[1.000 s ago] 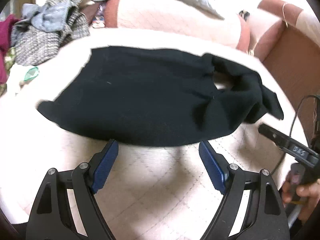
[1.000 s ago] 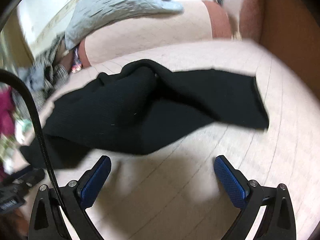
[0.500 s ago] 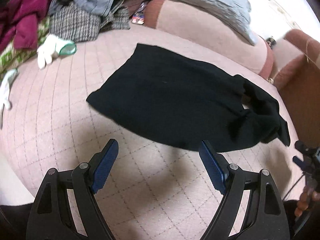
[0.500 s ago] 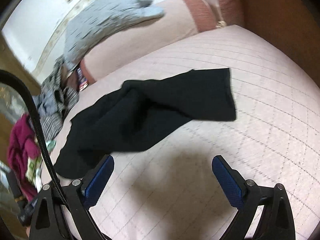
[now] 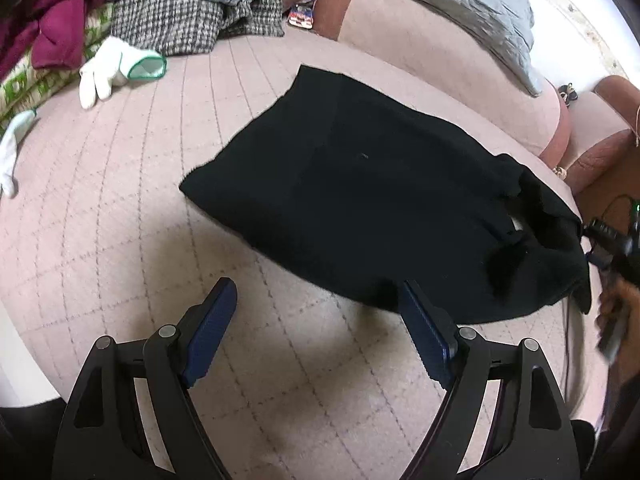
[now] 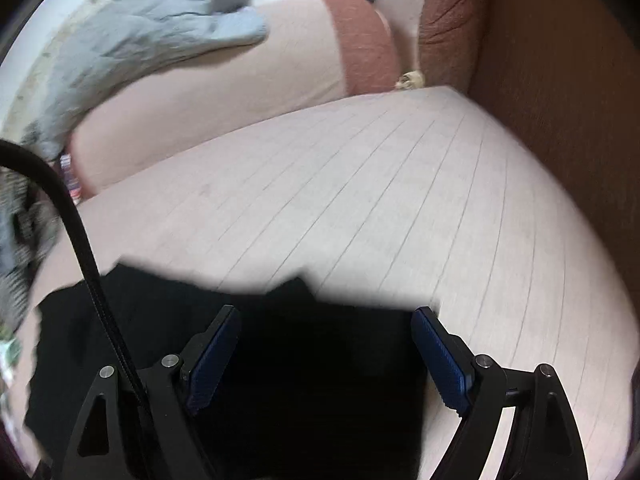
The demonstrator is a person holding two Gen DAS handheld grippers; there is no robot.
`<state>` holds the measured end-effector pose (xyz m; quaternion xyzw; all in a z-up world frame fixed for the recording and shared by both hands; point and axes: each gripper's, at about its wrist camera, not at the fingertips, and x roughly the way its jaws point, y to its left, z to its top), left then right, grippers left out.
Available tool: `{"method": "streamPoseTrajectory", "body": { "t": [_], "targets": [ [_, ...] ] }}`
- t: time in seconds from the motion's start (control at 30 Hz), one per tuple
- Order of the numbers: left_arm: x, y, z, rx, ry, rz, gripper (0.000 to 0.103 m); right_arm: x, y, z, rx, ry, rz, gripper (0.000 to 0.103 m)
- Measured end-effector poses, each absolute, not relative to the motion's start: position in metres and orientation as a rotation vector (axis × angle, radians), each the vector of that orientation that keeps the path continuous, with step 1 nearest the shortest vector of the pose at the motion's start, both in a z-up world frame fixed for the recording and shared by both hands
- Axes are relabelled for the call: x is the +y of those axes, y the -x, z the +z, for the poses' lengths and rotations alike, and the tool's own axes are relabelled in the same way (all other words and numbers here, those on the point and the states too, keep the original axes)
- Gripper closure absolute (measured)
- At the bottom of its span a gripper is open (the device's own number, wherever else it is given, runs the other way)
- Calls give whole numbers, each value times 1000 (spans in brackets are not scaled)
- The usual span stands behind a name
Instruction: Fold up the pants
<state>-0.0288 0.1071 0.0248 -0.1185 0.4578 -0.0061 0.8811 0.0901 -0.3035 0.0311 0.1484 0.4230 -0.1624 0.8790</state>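
Note:
Black pants (image 5: 372,204) lie folded on the pink quilted bed (image 5: 120,208), flat at the left and bunched at the right end. My left gripper (image 5: 316,320) is open and empty, hovering just in front of the pants' near edge. My right gripper (image 6: 326,344) is open, with its blue pads spread above the pants (image 6: 304,380), which fill the space between and below them. It also shows at the right edge of the left wrist view (image 5: 612,240), beside the bunched end.
A pile of clothes (image 5: 168,12) and white gloves (image 5: 116,68) lie at the bed's far left. A grey quilted cushion (image 5: 460,4) rests on the pink bolster (image 5: 440,64). A brown wooden headboard (image 6: 560,80) stands at the right.
My left gripper has pulled back and turned left, so more of the bed shows. My right gripper has moved forward over the pants, which now lie under its fingers.

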Motion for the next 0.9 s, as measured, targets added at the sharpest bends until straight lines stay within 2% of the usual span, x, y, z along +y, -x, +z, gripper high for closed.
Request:
{"method": "streamPoseTrajectory", "body": {
  "t": [0.07,0.17,0.3,0.53,0.7,0.77,0.9],
  "targets": [
    [109,27,24,959,260,-7,20,-312,-94,39,909,-407,-293,30],
    [112,25,26,964,304,-14,20,-300,-58,58,823,-589,-119,28],
    [106,24,29,966,308,-37,20,-268,-13,55,867,-623,71,28],
    [103,25,28,959,257,-25,20,-248,-28,18,976,-559,122,29],
    [113,21,26,964,300,7,20,-272,-87,57,765,-329,-126,28],
    [114,21,27,963,313,2,20,-276,-99,69,766,-237,-236,28],
    [117,23,28,968,345,-14,20,-274,-64,73,803,-383,-85,28]
  ]
}}
